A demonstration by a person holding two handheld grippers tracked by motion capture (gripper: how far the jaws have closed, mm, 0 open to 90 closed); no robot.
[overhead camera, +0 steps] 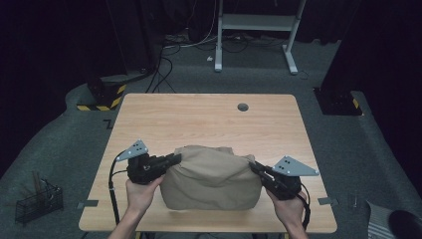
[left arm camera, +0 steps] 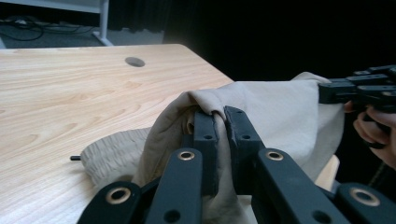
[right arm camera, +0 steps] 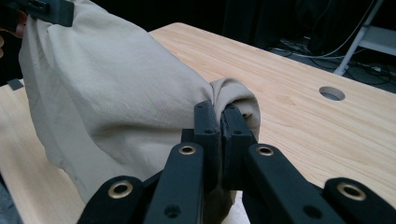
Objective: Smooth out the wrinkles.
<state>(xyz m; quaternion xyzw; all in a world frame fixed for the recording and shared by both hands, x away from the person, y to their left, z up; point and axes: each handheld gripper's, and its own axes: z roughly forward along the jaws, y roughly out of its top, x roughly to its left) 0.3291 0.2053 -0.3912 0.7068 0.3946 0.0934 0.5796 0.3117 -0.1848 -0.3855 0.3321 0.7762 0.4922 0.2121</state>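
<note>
Left gripper (overhead camera: 175,160) pinches a fold at one upper edge of the beige cloth (overhead camera: 211,177), jaws closed on it; right gripper (overhead camera: 253,167) clamps the opposite edge likewise. Cloth hangs between them, lifted, over the near half of the table (overhead camera: 199,114).

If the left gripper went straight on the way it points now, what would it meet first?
The left gripper is shut on a fold of the beige cloth and points across it toward the right gripper. It would push into the cloth first; probably the right gripper comes next, though depth is unclear.
</note>
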